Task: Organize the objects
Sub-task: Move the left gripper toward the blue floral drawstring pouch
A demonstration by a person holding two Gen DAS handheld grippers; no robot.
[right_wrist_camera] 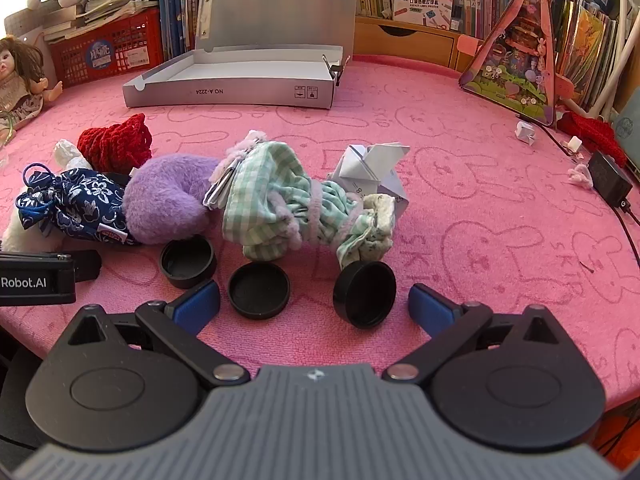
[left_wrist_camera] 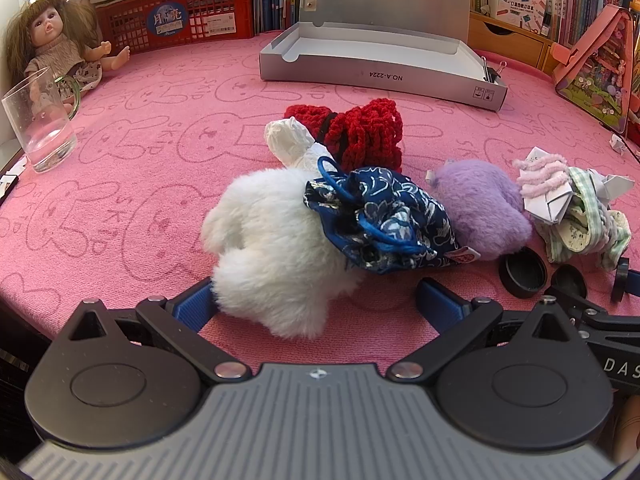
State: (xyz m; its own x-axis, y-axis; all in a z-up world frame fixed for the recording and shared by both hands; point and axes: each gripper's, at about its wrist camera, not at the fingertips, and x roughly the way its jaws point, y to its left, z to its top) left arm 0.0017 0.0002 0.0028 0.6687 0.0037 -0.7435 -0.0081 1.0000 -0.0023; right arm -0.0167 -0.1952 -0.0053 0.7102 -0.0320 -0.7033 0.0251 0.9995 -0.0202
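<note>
Both hand-held grippers hang empty over the near edge of the pink rabbit-print worktop (left_wrist_camera: 120, 200). Left hand-held gripper (left_wrist_camera: 316, 300) has its blue pads spread wide, the fluffy white plush toy (left_wrist_camera: 264, 248) lying just ahead of them and partly between them, not pinched. Right hand-held gripper (right_wrist_camera: 314, 306) is equally spread, with two of the three black round caps (right_wrist_camera: 259, 290) between its fingers, neither one touched.

Sorting looks barely begun. The open grey cardboard box (right_wrist_camera: 228, 94) near the far edge appears empty inside. Everything else lies in one loose heap mid-worktop: a blue floral drawstring pouch (left_wrist_camera: 380, 220) resting on the white plush, a red crocheted piece (left_wrist_camera: 360, 132) behind it, a lilac furry pouch (right_wrist_camera: 164, 204), a green checked cloth bundle (right_wrist_camera: 280, 200) and a folded white paper shape (right_wrist_camera: 372, 164). If the box is the destination, all of it remains to be moved.
</note>
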